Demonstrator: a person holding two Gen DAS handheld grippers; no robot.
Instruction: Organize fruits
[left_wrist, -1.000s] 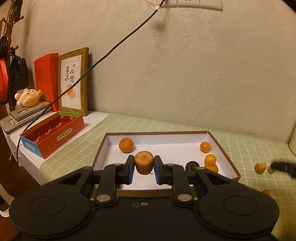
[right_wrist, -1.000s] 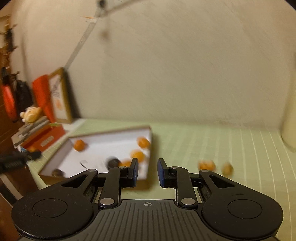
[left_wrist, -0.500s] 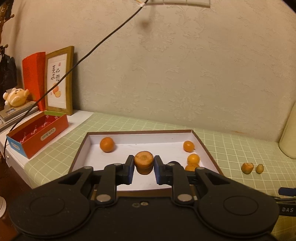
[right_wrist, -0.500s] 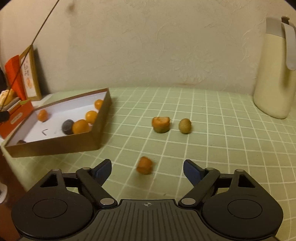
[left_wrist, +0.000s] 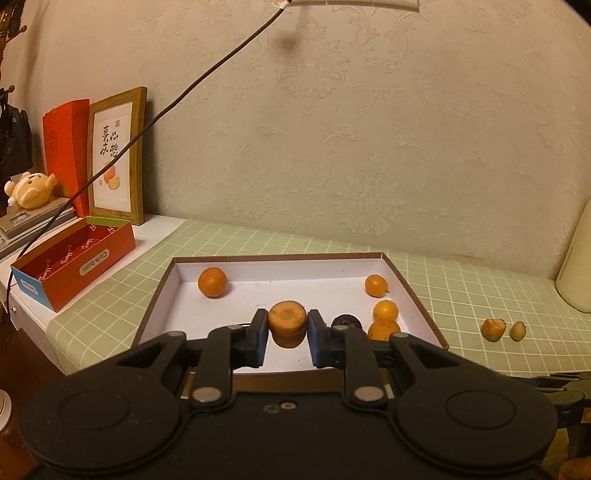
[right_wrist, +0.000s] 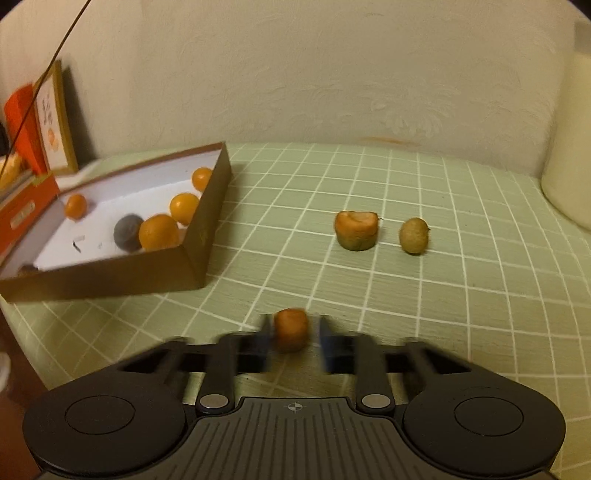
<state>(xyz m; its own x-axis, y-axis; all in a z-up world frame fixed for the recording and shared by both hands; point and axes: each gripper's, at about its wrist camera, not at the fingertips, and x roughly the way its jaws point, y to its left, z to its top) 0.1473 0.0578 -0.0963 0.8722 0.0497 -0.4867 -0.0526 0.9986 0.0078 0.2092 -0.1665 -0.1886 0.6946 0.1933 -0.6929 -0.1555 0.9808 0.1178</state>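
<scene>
My left gripper (left_wrist: 286, 328) is shut on a cut orange fruit piece (left_wrist: 287, 323), held over the near part of the brown box (left_wrist: 406, 288). Inside the box lie several small oranges (left_wrist: 211, 282) and a dark fruit (left_wrist: 345, 321). My right gripper (right_wrist: 293, 332) is low over the green checked cloth, its blurred jaws closing on a small orange piece (right_wrist: 290, 328) between them. Farther along the cloth sit a half-cut fruit (right_wrist: 356, 229) and a greenish round fruit (right_wrist: 413, 235). The box (right_wrist: 199, 240) lies to the left of the right gripper.
A cream jug (right_wrist: 569, 155) stands at the right by the wall. Left of the box are a red carton (left_wrist: 74, 266), a framed picture (left_wrist: 116, 155) and a plush toy (left_wrist: 31, 190). A dark cable (left_wrist: 184, 92) hangs across the wall.
The right gripper swung from the box toward the cloth, opened wide, sank over the small orange piece and closed round it. The left gripper kept its grip and barely moved.
</scene>
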